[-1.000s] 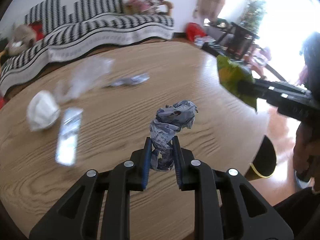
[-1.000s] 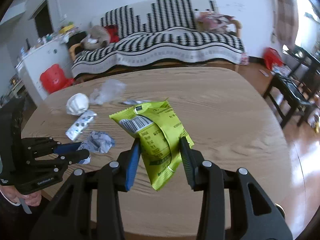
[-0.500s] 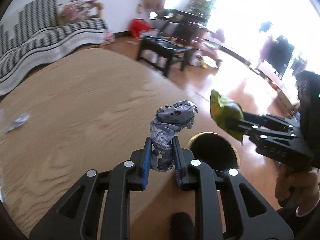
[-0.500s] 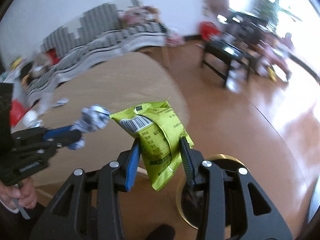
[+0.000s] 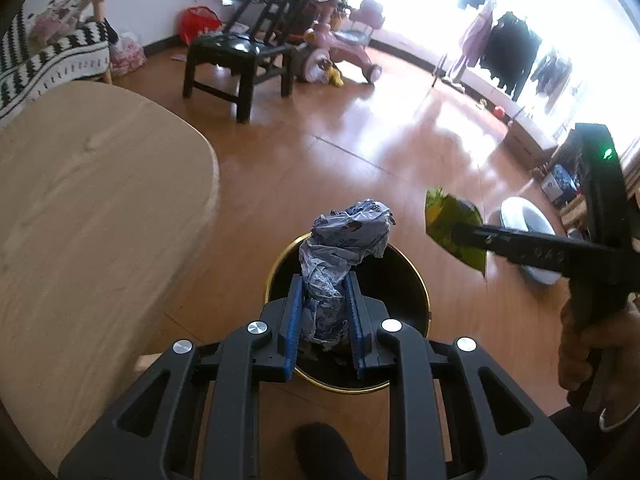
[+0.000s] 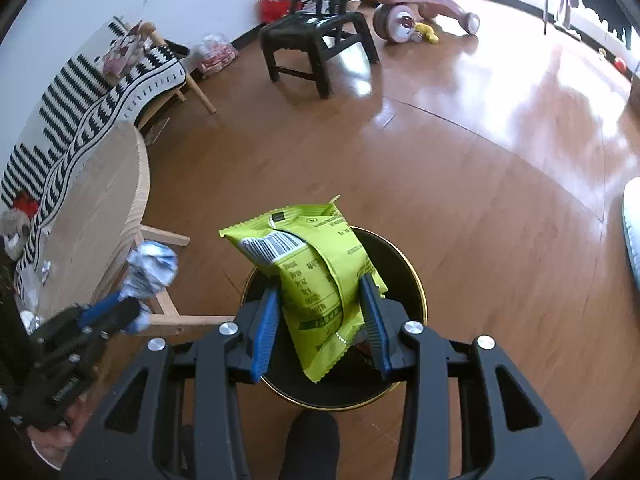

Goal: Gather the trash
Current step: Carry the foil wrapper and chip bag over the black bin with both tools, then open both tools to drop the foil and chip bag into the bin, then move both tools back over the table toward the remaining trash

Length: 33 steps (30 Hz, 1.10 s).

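Green snack bag [image 6: 310,276] shows its barcode only from the right tool [image 6: 320,316].

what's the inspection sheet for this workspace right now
surface: wood table at left, wood floor under the bin
job's things: black bin with gold rim, on the floor; crumpled wrapper; green packet
clutter: scraps on the table's far end
grippers: left claw shut on the wrapper, over the bin; right claw shut on the packet, over the bin
cables: nothing seen
surroundings: black chair, striped sofa, pink trike
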Motion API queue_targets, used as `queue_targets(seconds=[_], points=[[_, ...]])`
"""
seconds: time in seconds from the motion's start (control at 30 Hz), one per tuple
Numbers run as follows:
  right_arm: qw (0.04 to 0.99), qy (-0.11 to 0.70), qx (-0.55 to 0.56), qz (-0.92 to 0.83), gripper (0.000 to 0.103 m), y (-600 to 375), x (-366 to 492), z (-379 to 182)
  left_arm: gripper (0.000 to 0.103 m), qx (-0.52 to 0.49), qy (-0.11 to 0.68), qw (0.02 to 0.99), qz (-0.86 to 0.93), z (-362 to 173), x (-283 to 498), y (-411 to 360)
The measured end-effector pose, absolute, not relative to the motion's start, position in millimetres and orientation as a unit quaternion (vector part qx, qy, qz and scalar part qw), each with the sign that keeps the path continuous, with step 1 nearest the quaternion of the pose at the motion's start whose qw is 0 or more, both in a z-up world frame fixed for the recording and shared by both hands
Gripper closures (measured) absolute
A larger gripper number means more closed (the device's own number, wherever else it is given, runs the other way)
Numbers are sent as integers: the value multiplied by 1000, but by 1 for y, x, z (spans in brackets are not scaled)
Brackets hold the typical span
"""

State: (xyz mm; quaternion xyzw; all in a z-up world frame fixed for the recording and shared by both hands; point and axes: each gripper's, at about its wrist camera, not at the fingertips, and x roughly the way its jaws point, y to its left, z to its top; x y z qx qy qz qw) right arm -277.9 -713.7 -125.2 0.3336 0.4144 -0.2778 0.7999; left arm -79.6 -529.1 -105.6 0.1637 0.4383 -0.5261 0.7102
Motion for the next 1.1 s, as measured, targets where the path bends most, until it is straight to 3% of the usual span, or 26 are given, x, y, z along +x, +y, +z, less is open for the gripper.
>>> queue_targets(seconds=[0.4,0.5,0.53,0.63,0.97,1.1], points=[[806,412,327,-272,61,-715,-268,-119,81,171,454,699,-526,-116,-70,-541],[810,403,327,-274,44,-717,-271,-116,69,168,457,696,-528,-117,-70,-540],[811,400,325,-275,43,-716,-271,-114,66,169,454,698,-528,-116,-71,-540],[813,401,324,-272,43,-714,-270,-114,59,169,451,699,-529,-115,-72,-539],[814,401,321,-270,43,-710,-258,-110,56,172,445,707,-522,-110,-68,-527],[825,400,305,-259,34,-696,-237,-99,38,163,435,722,-513,-94,-57,-503]])
